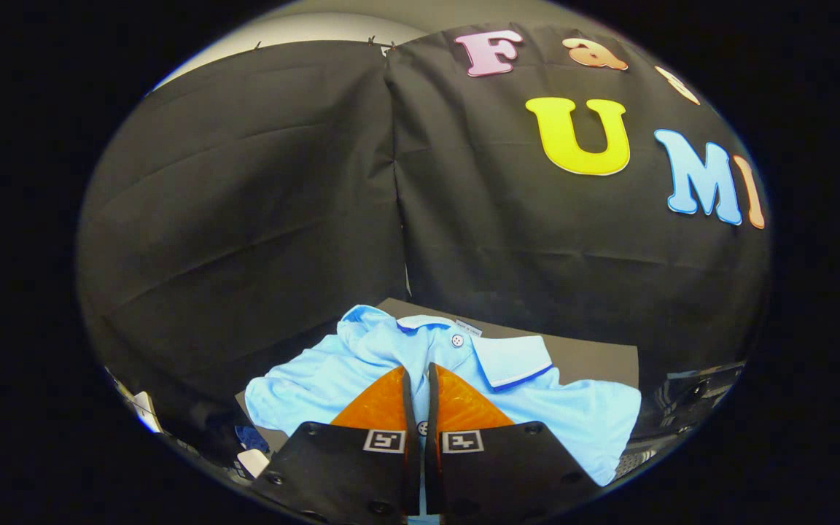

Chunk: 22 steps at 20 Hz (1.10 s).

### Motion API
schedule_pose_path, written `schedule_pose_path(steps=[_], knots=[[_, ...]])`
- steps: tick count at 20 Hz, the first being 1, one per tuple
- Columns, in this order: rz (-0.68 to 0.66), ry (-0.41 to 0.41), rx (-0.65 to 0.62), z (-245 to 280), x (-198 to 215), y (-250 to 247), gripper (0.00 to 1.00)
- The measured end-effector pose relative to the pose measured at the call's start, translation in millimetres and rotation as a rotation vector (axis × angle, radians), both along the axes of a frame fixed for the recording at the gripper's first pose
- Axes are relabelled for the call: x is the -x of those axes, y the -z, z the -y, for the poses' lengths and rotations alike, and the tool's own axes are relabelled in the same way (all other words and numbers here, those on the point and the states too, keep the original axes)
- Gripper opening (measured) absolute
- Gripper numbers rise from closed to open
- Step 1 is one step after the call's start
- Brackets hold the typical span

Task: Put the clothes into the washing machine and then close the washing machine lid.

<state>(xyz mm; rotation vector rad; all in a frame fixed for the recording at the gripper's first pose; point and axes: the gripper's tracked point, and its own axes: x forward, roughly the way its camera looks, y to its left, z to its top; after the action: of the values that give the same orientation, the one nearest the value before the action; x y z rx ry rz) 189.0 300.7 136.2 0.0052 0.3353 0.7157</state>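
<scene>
The scene is viewed from a fisheye camera carried on the gripper (417, 372), aimed forward along its two orange fingers (380, 405) at lower centre. A light blue shirt (362, 364) is seen close below; the booth wall is faced beyond.

We see the polo shirt (362, 368) as soft, matt light-blue cloth, lightly creased, with a smooth collar and a small, slightly shiny plastic-looking button. The gripper (418, 373) has glossy, dimpled orange fingers (383, 401) brought nearly together over the shirt, set on matt black plastic mounts, though we cannot tell whether they pinch the cloth. The surface (595, 357) under the shirt looks flat, dull and grey.
</scene>
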Motion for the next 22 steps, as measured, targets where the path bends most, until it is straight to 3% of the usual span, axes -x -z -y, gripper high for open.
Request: schedule_pose_path(steps=[10,22], knots=[[0.088,0.05,-0.062,57,-1,-52,0.05],[0.098,0.167,-0.07,145,-17,-55,0.04]])
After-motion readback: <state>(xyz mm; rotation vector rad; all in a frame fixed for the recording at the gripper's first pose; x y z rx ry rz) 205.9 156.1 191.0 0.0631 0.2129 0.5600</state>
